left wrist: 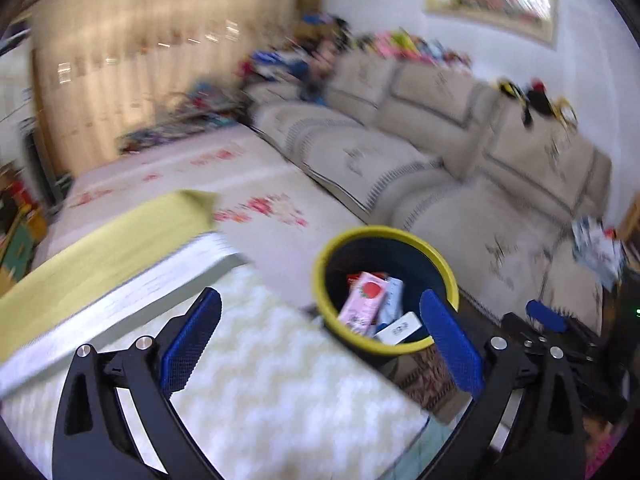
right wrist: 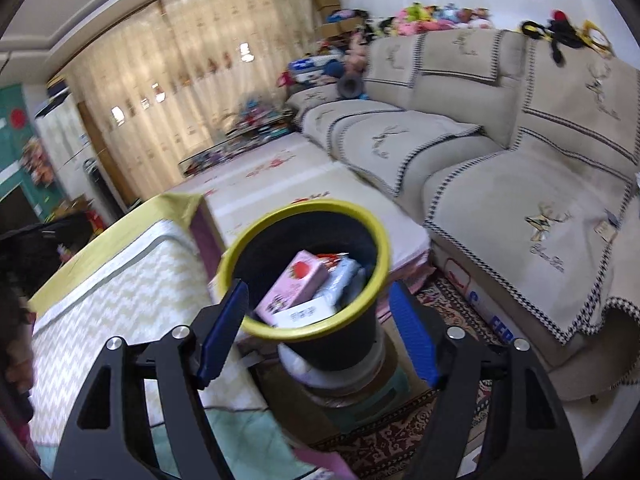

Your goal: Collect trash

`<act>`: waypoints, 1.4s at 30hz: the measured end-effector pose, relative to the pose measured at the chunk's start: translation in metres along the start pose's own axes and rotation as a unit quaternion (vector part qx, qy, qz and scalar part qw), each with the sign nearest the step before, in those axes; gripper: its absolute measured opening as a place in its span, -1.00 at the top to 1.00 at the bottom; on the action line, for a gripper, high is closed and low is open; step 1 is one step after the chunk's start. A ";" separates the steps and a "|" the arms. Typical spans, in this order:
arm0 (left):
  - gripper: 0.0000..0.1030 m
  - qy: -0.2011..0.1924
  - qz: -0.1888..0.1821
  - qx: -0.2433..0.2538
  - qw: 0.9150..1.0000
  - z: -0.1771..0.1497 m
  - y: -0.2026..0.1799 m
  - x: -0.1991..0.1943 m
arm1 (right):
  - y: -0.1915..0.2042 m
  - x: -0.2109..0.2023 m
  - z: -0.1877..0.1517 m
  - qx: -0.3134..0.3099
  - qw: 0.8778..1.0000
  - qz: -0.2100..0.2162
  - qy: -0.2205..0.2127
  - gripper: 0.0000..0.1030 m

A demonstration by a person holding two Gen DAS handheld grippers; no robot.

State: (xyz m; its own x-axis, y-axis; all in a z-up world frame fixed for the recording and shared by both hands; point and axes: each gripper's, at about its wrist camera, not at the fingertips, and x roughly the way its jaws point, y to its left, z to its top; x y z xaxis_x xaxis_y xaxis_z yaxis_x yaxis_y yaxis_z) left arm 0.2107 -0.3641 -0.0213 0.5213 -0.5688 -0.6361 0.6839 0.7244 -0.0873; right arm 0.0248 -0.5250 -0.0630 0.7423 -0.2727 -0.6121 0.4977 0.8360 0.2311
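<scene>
**Hovering over one bin, both grippers empty**

Counting from both wrist views: one trash bin (right wrist: 308, 332), black with a yellow rim, standing on the patterned rug (right wrist: 404, 436) between the low table (right wrist: 100, 320) and the sofa (right wrist: 520, 208). It sits on a pale round base.

Inside the bin, at least three pieces of trash show:
- one pink carton (right wrist: 294, 286) with a strawberry picture, leaning upright;
- one white box (right wrist: 306, 314) with dark print, against the near wall;
- one pale blue-white packet (right wrist: 340, 276) behind the carton.
A bit of red shows deeper in; I cannot tell what it is.

Two grippers, each with two blue-padded fingers.
- Right gripper (right wrist: 318, 330): fingers spread wide, one to either side of the bin's near rim, gripping nothing.
- Left gripper (left wrist: 320, 344): fingers likewise wide apart and empty, held over the table's zigzag cloth (left wrist: 280, 380), with the bin (left wrist: 336, 328) just ahead towards its right finger. The right gripper's blue tip (left wrist: 546, 316) shows at that view's right edge.

One yellow-covered slab (left wrist: 100, 240) lies on the table's far side.
</scene>
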 end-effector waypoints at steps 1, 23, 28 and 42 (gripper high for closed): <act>-0.90 -0.014 0.017 -0.013 1.000 -0.010 0.009 -0.022 | 0.007 -0.003 -0.002 -0.010 1.000 0.007 0.000 -0.41; -0.90 -0.118 0.183 -0.149 0.965 -0.194 0.066 -0.277 | 0.097 -0.096 -0.043 -0.142 0.986 0.073 -0.039 -0.67; -0.90 -0.113 0.206 -0.157 0.959 -0.213 0.063 -0.278 | 0.103 -0.111 -0.050 -0.148 0.985 0.085 -0.040 -0.69; -0.90 -0.122 0.229 -0.174 0.950 -0.221 0.063 -0.286 | 0.104 -0.123 -0.051 -0.146 0.983 0.097 -0.050 -0.70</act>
State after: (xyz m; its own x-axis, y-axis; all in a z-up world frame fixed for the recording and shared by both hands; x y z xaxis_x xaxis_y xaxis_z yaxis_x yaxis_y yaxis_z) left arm -0.0083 -0.0698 -0.0147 0.8552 -0.2053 -0.4759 0.1690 0.9785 -0.1184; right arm -0.0376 -0.3799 -0.0021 0.8577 -0.1278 -0.4980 0.2033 0.9740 0.1002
